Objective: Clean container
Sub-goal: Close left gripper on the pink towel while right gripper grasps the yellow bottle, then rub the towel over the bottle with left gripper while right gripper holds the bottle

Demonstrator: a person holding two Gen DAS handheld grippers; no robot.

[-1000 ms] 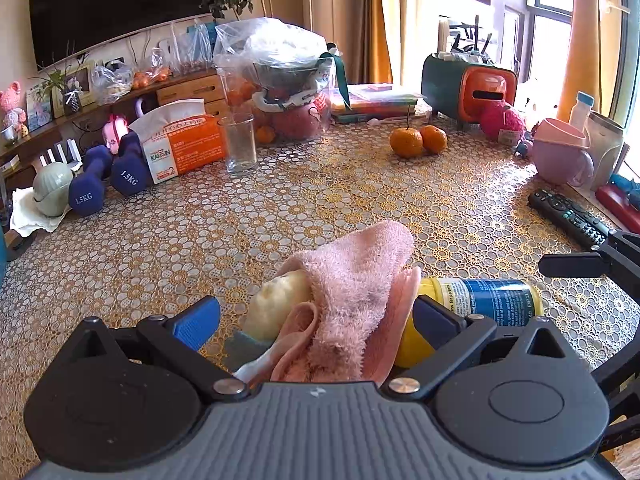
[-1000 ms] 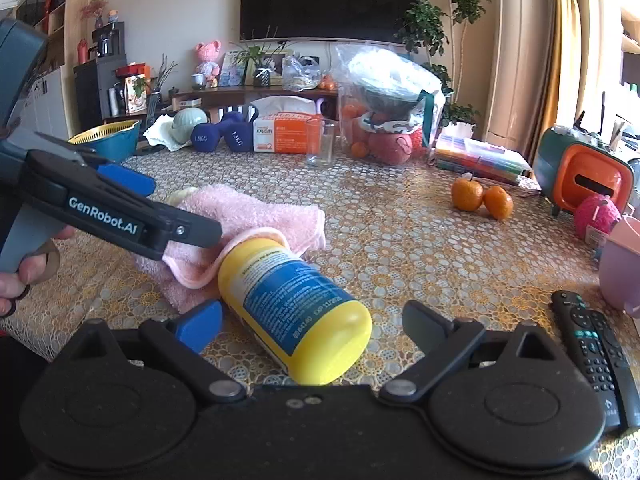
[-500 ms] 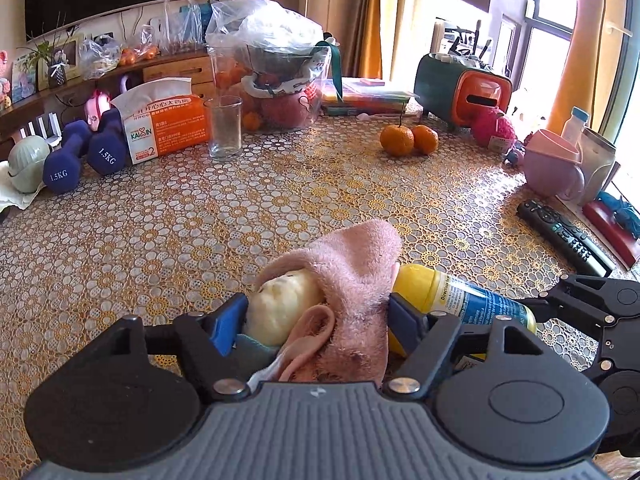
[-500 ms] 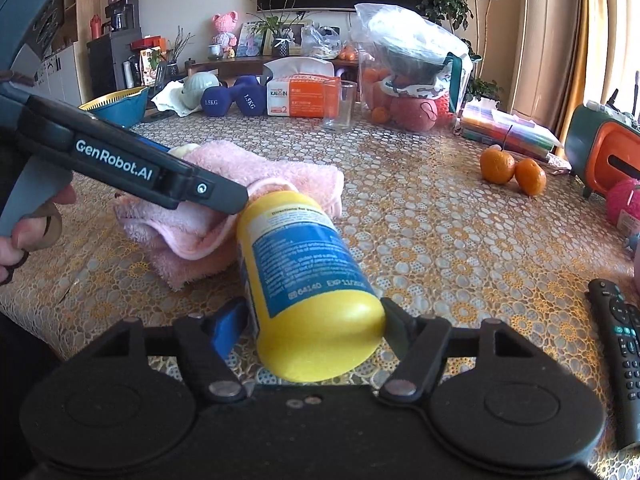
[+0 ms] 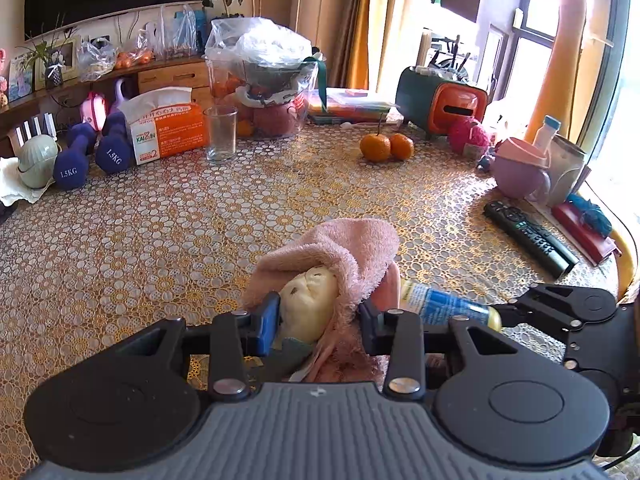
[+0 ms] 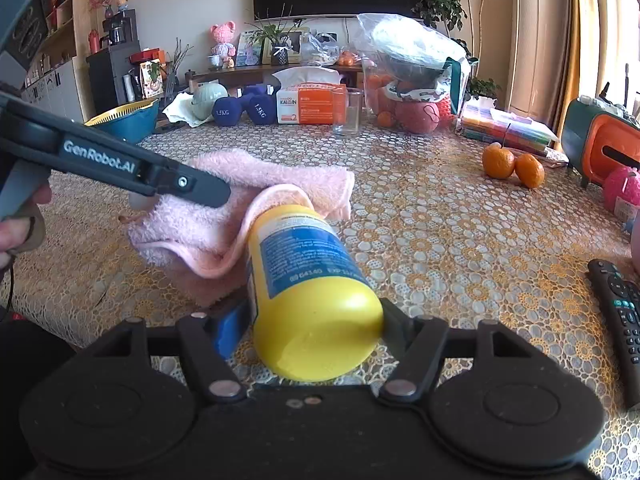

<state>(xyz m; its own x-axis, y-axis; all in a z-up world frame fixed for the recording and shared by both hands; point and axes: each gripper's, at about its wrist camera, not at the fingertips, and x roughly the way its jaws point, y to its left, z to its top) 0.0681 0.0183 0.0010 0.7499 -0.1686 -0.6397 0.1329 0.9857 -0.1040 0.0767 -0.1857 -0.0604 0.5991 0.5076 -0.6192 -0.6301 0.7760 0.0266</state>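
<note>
A yellow container (image 6: 308, 280) with a blue label lies on its side on the table, its base toward my right wrist camera. My right gripper (image 6: 310, 322) is shut on its base end. A pink cloth (image 6: 240, 208) is draped over the container's far end. In the left wrist view my left gripper (image 5: 318, 318) is shut on the bunched pink cloth (image 5: 344, 252), which is wrapped around a pale yellow sponge (image 5: 310, 300). The container (image 5: 444, 304) pokes out to the right of the cloth, with the right gripper's body behind it.
A black remote (image 5: 528, 236) lies to the right. Two oranges (image 5: 386, 146), a glass (image 5: 220, 132), a tissue box (image 5: 164, 128), blue dumbbells (image 5: 94, 152), a bagged fruit bowl (image 5: 264, 80) and a pink cup (image 5: 518, 168) ring the patterned table (image 5: 160, 232). A person's hand (image 6: 20, 224) holds the left gripper.
Both grippers went from open to shut: the left on the cloth bundle, the right on the container's base. The left gripper has lifted the cloth slightly.
</note>
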